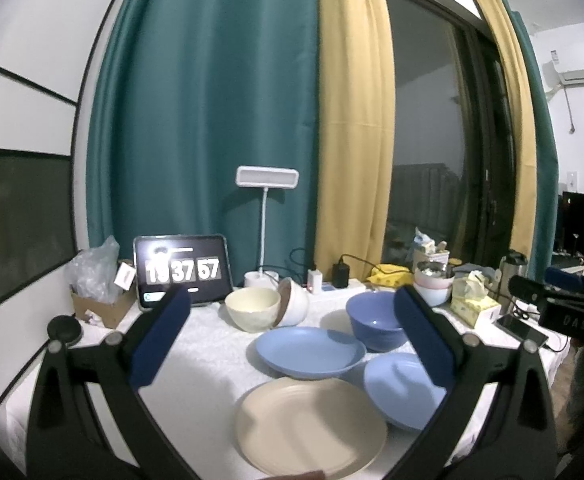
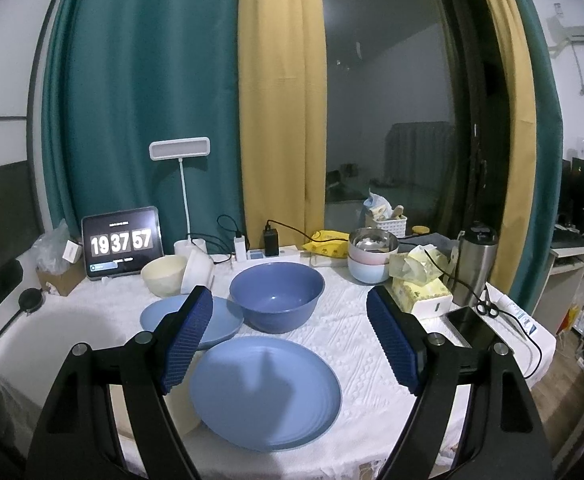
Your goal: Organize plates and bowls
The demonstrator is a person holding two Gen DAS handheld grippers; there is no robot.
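Both tongs, left [image 1: 292, 332] and right [image 2: 290, 336], spread wide, empty; blue plate [image 2: 266, 394] looks light, rigid, slick: pinch rim; cream plate [image 1: 312, 432] likewise

L wrist: looks along left tongs [image 1: 292, 336] over counter [image 1: 212, 356] toward curtains at 12, close | R wrist: same heading along right tongs [image 2: 290, 338], offset toward 3 | shared: blue bowl [image 1: 376, 322] [image 2: 277, 296], tablet clock [image 1: 183, 274] [image 2: 121, 242], lamp [image 1: 267, 178] [image 2: 179, 149]

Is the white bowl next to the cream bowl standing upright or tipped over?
Tipped. The white bowl lies on its side, its opening turned toward the upright cream bowl and leaning against it.
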